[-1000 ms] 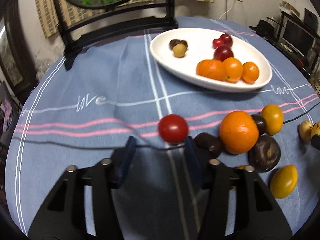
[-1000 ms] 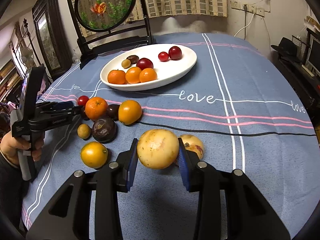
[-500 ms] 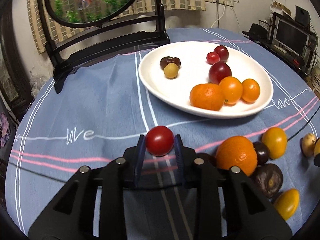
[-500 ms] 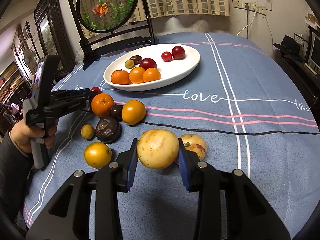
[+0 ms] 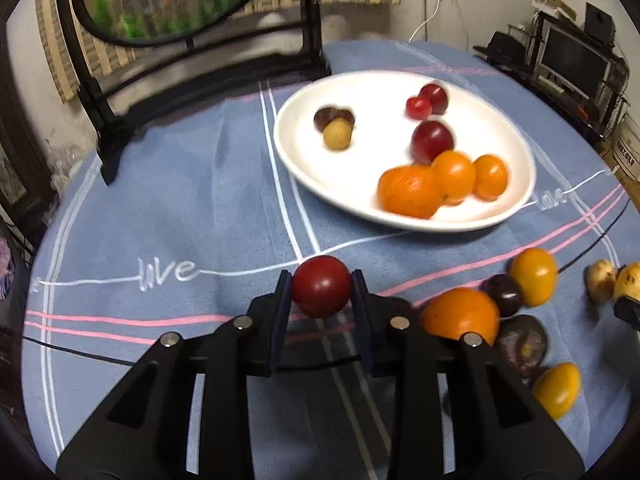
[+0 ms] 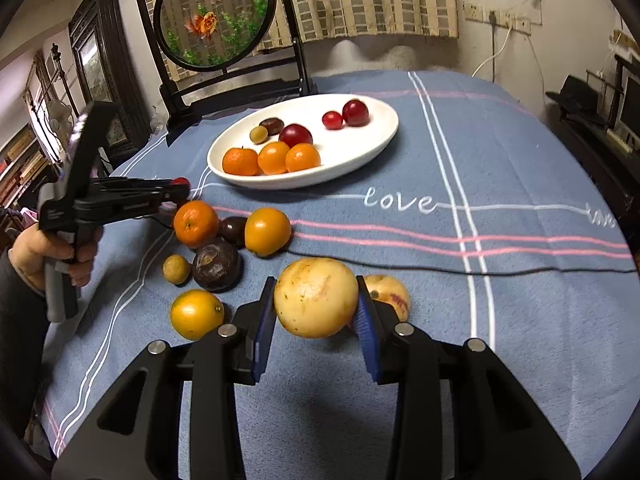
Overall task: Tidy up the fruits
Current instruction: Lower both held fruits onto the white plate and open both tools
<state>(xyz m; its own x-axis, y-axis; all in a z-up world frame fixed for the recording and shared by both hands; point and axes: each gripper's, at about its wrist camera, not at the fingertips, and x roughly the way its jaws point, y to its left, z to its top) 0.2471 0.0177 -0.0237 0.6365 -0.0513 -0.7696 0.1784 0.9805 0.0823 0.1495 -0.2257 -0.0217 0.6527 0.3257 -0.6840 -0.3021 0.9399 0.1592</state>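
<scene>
Tilting steeply downward over the blue tablecloth [image 5: 208, 184], the left gripper [image 5: 321, 293] clamps a round red tomato [image 5: 321, 291] (no long axis to speak of) short of the white plate [image 5: 360, 184]. The right gripper [image 6: 316, 312], angled down likewise, pinches a pale yellow fruit [image 6: 316, 304].

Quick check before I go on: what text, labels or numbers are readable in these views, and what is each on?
"love": white script stitched on the blue tablecloth, below the white plate; point.
"love" again, blurred, on the same cloth left of the left tool.
Cut-off script at the cloth's right edge: unreadable.
Box label, far right: too small.
</scene>
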